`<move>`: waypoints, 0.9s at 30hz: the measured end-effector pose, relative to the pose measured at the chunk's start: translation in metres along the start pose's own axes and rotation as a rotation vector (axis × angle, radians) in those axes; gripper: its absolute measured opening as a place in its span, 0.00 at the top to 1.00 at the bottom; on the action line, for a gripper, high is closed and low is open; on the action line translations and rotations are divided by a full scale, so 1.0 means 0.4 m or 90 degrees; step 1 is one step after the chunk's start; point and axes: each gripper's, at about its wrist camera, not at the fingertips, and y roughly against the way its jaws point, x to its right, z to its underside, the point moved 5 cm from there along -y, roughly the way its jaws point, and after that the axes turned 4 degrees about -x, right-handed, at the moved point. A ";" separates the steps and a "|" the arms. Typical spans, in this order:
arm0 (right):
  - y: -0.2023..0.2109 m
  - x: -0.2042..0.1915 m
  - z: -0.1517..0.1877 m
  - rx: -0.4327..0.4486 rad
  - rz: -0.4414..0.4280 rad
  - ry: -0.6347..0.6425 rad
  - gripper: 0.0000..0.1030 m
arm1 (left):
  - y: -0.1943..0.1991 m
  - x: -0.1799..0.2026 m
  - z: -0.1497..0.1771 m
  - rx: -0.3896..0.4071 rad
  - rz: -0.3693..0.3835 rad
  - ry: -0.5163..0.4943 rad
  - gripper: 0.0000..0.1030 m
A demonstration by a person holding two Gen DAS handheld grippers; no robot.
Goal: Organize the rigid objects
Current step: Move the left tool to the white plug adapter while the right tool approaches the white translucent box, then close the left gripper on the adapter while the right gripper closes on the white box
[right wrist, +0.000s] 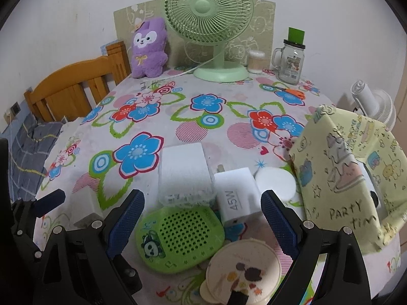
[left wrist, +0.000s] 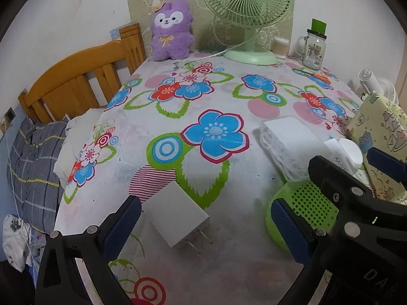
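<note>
Charger block (left wrist: 179, 214) — white, prongs pointing to the right, flat on the floral tablecloth (left wrist: 198, 101) at its near edge, lying between the blue-padded fingers of the left gripper (left wrist: 203, 225). Jaws spread wide, neither pad touching the block; nothing held.

Right gripper (right wrist: 202, 214) likewise wide apart and holding nothing, hovering over a cluster of small items near the front right of the cloth. Between its fingers: green perforated case (right wrist: 179, 239) with a panda print, lying flat. Just behind that, clear plastic box (right wrist: 184, 175) with white contents, and beside it a second white charger (right wrist: 237, 197) marked 45W, its prongs pointing away. White round disc (right wrist: 276, 181) to the right of that charger, touching or nearly touching it — cannot tell which. Cream round compact (right wrist: 243, 272) with a picture on its lid, nearest the camera, partly overlapping the green case's edge.

Yellow patterned box (right wrist: 348, 172) with "PARTY" written on it, standing on the right of the cluster. Farther back along the wall: purple plush toy (right wrist: 148, 48), green desk fan (right wrist: 208, 25), jar of cotton swabs (right wrist: 255, 62), glass mug jar (right wrist: 291, 61) with a green straw lid. Orange-handled scissors (right wrist: 292, 91) flat in front of the jar. Wooden bed frame (left wrist: 76, 84) off to the left of the table.
</note>
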 end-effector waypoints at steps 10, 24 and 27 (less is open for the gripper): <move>-0.054 -0.011 -0.016 -0.016 -0.006 0.019 0.08 | -0.018 -0.012 -0.007 0.008 -0.042 0.013 0.13; -0.110 -0.034 -0.028 -0.026 -0.005 0.052 0.08 | -0.048 -0.025 0.001 -0.017 -0.016 0.052 0.29; -0.119 -0.046 -0.032 -0.024 0.001 0.072 0.08 | -0.047 -0.011 -0.003 -0.014 0.011 0.051 0.52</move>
